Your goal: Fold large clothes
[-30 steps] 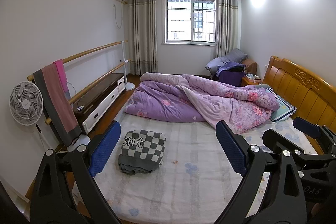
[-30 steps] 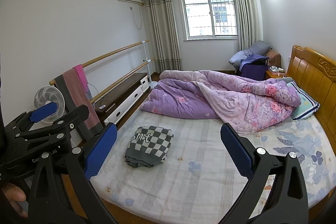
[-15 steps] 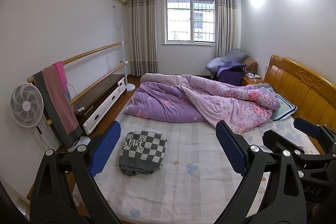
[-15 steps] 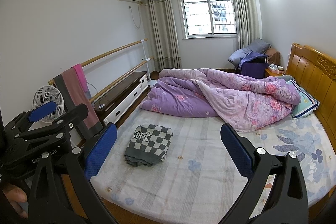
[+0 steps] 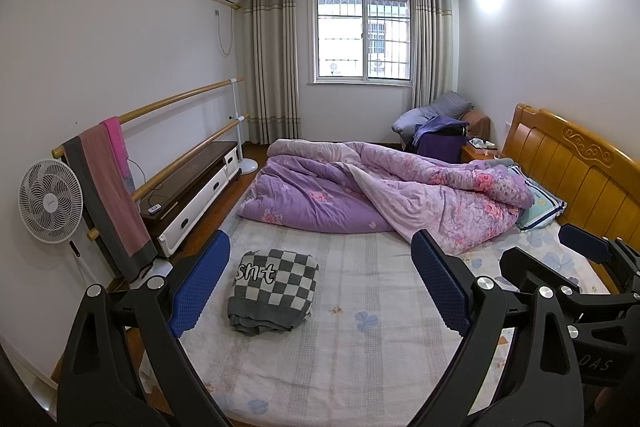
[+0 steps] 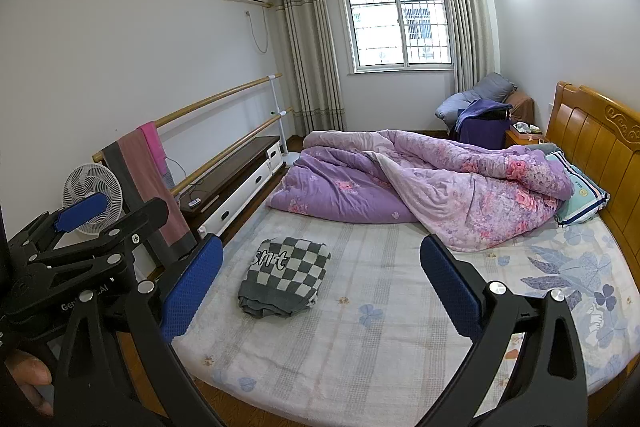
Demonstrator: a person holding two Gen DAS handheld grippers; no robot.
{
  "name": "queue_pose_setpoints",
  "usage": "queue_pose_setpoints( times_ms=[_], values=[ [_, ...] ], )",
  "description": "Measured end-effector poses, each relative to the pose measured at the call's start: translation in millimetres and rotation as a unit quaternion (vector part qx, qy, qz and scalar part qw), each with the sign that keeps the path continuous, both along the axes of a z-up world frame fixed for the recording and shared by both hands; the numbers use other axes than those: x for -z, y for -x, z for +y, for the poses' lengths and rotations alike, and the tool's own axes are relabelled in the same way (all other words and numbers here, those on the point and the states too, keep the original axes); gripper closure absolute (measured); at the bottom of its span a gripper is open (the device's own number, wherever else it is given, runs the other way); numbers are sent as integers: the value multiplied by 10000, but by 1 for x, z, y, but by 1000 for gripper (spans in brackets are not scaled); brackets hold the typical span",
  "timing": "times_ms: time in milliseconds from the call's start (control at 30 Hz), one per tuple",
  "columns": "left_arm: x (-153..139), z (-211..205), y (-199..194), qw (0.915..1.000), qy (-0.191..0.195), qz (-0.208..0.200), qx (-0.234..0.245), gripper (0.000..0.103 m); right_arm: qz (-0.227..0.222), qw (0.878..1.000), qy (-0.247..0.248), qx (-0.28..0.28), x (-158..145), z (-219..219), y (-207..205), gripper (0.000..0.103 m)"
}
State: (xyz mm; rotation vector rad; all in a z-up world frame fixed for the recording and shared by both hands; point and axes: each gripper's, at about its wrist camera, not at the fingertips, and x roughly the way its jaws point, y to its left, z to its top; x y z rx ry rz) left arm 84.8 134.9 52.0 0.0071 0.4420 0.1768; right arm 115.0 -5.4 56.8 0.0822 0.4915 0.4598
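Observation:
A grey-and-white checkered garment (image 5: 274, 291) lies folded into a compact block on the bed's near left part; it also shows in the right wrist view (image 6: 286, 275). My left gripper (image 5: 320, 287) is open and empty, held above the foot of the bed, well short of the garment. My right gripper (image 6: 320, 287) is open and empty beside it. The right gripper shows at the right edge of the left wrist view (image 5: 580, 267), and the left gripper shows at the left edge of the right wrist view (image 6: 80, 223).
The bed (image 5: 360, 347) has a pale patterned sheet. A bunched purple floral quilt (image 5: 384, 195) lies across its far half, with a pillow (image 5: 540, 205) by the wooden headboard (image 5: 576, 163). At left stand a fan (image 5: 50, 201), a rail with hanging towels (image 5: 108, 187) and a low cabinet (image 5: 192, 187).
Both views have drifted slightly; the folded garment sits a touch lower in frame. Nothing was grasped or released.

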Motion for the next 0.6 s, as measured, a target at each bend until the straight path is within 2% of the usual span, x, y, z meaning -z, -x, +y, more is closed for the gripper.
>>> queue_pose_setpoints(
  times_ms=[600],
  values=[
    [0, 0, -1, 10000, 7, 11, 8, 11, 3, 10000, -5, 1, -1, 0, 0, 8]
  ],
)
